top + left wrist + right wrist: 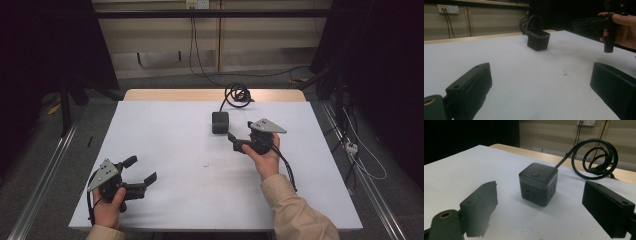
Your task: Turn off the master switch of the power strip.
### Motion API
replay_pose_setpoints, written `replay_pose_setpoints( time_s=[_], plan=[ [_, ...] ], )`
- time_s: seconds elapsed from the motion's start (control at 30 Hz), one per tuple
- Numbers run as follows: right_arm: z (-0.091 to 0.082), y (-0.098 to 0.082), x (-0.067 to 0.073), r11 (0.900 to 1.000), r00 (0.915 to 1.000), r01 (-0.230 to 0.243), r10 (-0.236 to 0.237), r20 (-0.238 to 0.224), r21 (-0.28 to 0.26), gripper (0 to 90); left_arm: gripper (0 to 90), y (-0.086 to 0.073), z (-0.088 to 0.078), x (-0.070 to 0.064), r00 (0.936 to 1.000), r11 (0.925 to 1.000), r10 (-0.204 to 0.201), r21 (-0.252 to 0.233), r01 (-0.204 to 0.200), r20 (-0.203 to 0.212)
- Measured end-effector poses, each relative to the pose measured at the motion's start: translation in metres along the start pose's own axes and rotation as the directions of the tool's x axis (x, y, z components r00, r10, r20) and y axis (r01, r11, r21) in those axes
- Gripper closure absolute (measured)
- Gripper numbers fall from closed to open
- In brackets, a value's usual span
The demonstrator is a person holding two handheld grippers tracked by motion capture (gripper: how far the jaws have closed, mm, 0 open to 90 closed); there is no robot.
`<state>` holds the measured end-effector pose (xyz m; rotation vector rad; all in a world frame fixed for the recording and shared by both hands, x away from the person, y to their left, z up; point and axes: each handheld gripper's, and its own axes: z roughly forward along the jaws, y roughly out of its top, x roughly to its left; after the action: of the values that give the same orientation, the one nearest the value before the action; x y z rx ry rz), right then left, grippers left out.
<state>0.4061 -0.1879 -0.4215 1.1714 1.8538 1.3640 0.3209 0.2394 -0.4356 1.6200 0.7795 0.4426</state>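
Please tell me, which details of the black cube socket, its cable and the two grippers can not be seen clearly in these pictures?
- Cube socket: its back faces are turned away in the right gripper view.
- Cable: where its plug ends cannot be told; in the high view the coil is too small.
- Right gripper: the hand hides part of its body.
- Left gripper: jaw ends cut off by the picture's edge.

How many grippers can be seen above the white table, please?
2. The left gripper is near the table's front left, jaws apart. The right gripper is right of centre, just short of the power cube.
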Motion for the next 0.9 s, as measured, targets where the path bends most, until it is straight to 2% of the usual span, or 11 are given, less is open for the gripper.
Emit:
replay_pose_setpoints(
  time_s=[0.17, 0.4, 0.9],
  plan=[
    [0.006, 0.004, 0.002, 1.000, 1.0000, -0.002, 0.002, -0.001, 0.000, 13.9, 3.6, -0.001, -0.002, 0.000, 1.0000, 1.0000, -0.005, -0.001, 0.005, -0.002],
    [0.015, 0.009, 0.003, 1.000, 0.9999, -0.001, 0.001, -0.012, 0.005, 22.3, 3.6, 0.000, -0.002, 0.000, 1.0000, 1.0000, -0.002, -0.004, 0.002, -0.005],
    [0.023, 0.009, -0.005, 1.000, 0.9996, -0.027, 0.027, -0.007, 0.015, 29.7, 3.6, 0.001, 0.001, -0.001, 1.0000, 1.0000, 0.004, -0.002, -0.004, -0.002]
  ],
)
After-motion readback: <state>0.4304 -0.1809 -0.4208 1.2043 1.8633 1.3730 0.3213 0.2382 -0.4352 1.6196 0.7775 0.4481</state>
